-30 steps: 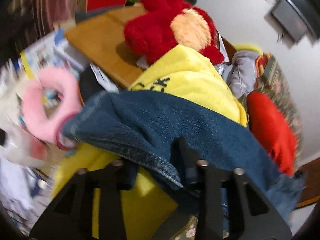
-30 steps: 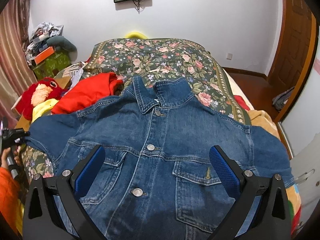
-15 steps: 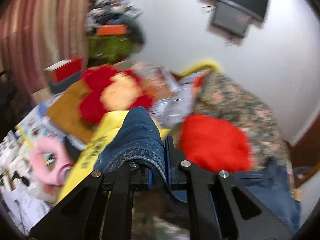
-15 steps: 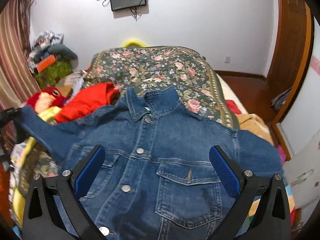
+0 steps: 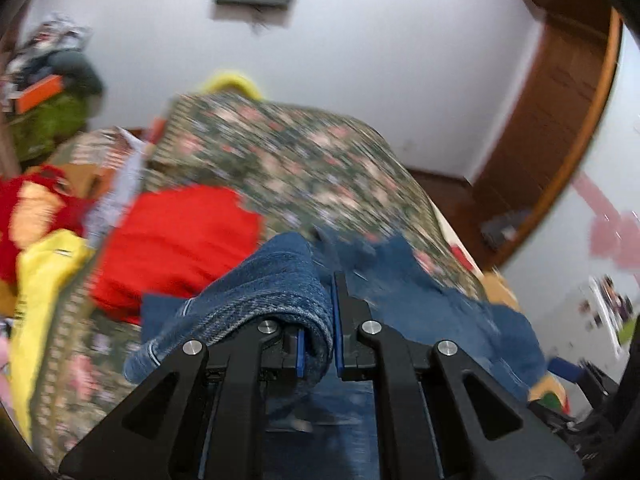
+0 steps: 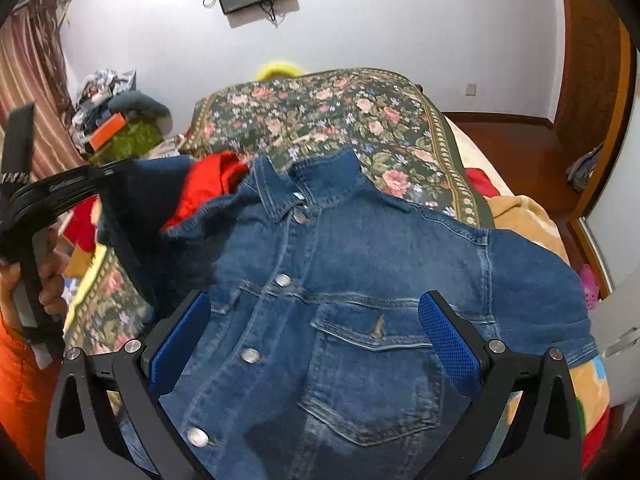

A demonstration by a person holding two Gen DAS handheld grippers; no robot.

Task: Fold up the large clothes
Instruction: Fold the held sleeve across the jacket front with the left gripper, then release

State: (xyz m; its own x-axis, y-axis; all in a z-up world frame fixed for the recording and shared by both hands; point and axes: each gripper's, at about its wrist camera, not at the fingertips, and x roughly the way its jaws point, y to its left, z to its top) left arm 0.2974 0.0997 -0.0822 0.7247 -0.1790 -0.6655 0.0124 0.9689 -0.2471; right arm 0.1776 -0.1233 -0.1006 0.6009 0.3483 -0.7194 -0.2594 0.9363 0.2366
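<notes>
Left tongs (image 5: pixel 317 350) pinch the denim jacket's (image 6: pixel 360 280) sleeve edge above the floral bedspread (image 6: pixel 320 108).

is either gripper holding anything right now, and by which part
The left gripper is shut on the denim jacket, gripping its sleeve. The right gripper is open above the jacket, holding nothing.

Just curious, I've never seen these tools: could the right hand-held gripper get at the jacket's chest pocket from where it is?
Probably yes. The right hand-held gripper is open above the denim jacket, with the chest pocket uncovered between its pads.
</notes>
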